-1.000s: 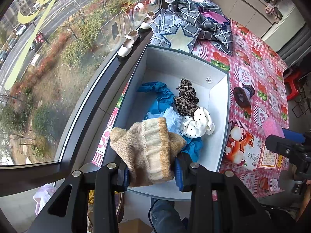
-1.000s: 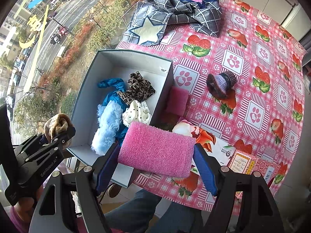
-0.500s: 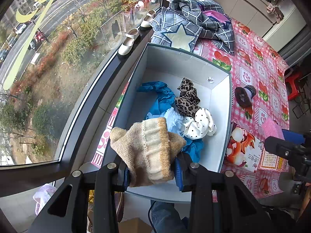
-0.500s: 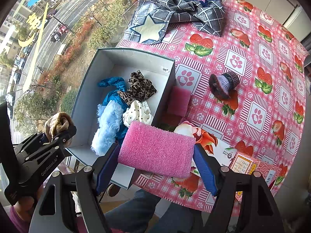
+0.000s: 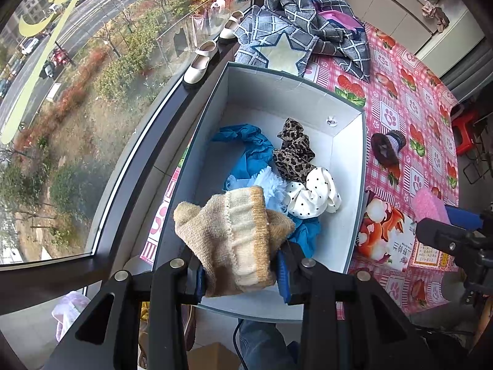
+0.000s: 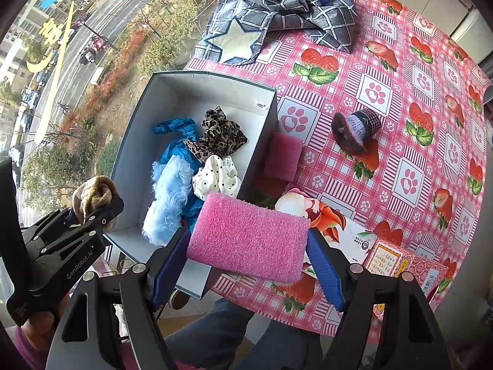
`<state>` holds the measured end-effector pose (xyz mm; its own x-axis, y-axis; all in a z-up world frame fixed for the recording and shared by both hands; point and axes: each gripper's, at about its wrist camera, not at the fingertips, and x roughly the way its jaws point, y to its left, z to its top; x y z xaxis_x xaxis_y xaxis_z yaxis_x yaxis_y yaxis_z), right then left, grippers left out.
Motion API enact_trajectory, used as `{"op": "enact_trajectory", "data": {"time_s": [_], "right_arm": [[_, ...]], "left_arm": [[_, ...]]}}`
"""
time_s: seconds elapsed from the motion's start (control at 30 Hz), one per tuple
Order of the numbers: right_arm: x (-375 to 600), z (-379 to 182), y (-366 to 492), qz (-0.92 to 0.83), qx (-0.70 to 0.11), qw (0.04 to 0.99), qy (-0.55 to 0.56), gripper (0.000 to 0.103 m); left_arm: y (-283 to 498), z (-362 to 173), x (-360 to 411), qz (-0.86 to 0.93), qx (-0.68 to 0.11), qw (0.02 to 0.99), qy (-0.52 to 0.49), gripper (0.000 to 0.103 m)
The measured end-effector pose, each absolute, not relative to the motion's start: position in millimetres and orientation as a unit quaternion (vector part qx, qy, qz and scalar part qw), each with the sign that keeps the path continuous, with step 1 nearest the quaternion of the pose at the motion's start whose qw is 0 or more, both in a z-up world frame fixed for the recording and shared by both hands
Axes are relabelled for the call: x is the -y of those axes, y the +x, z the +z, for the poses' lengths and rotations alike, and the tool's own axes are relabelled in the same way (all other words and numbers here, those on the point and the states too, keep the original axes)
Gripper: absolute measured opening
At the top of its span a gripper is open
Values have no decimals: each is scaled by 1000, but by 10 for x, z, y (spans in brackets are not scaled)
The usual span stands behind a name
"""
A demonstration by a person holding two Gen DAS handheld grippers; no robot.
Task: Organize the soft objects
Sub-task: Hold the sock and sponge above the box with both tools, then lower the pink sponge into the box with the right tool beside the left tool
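Beside the window, a grey box (image 5: 354,203) sits at the table's left edge. Left gripper (image 5: 238,273) clamps a beige knitted sock (image 5: 234,234) above the box's near end; right gripper (image 6: 246,265) squeezes a pink sponge (image 6: 248,237).

Both wrist views overlook box (image 5: 348,104), probably closely.

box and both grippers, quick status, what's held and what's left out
Left gripper shut on tan knit sock, over box near end. Right gripper shut on pink sponge. Second sponge and knit hat on table.
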<state>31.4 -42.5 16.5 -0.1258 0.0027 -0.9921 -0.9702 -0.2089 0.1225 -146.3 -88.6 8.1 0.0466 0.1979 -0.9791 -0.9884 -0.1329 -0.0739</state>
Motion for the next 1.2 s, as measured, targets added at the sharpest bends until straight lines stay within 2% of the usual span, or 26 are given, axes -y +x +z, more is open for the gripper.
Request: {"op": "enact_trajectory", "data": {"time_s": [0.8, 1.2], "right_arm": [[404, 150, 320, 584, -470, 414, -516, 76], [224, 182, 23, 610, -444, 402, -519, 76]], "left_arm": [[-1463, 70, 882, 564, -398, 523, -499, 39], [-1447, 28, 834, 564, -400, 520, -502, 39]]}}
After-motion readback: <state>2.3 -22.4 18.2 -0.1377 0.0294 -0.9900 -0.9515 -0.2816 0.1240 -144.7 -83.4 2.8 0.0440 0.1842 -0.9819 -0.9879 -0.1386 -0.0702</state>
